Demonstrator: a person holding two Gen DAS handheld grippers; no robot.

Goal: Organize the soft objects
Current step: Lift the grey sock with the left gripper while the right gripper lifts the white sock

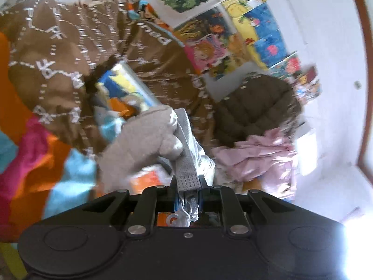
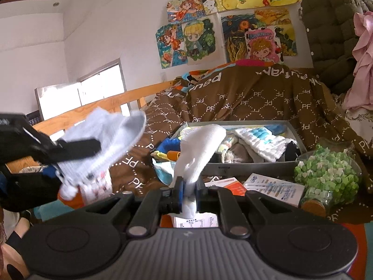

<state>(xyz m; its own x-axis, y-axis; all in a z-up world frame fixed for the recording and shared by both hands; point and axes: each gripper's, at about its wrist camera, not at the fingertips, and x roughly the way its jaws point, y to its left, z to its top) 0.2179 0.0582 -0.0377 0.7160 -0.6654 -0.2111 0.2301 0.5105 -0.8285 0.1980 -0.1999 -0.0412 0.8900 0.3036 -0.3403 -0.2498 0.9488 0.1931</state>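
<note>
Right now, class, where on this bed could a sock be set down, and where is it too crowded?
Free: the brown blanket between the wooden rail and the grey tray. Crowded: the tray itself, and the papers beside the jar.

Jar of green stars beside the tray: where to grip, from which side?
Judging by its pose, grip the glass jar across its belly from above, fingers either side. It lies on its side, cork lid toward the camera, gray tray close beside it.
</note>
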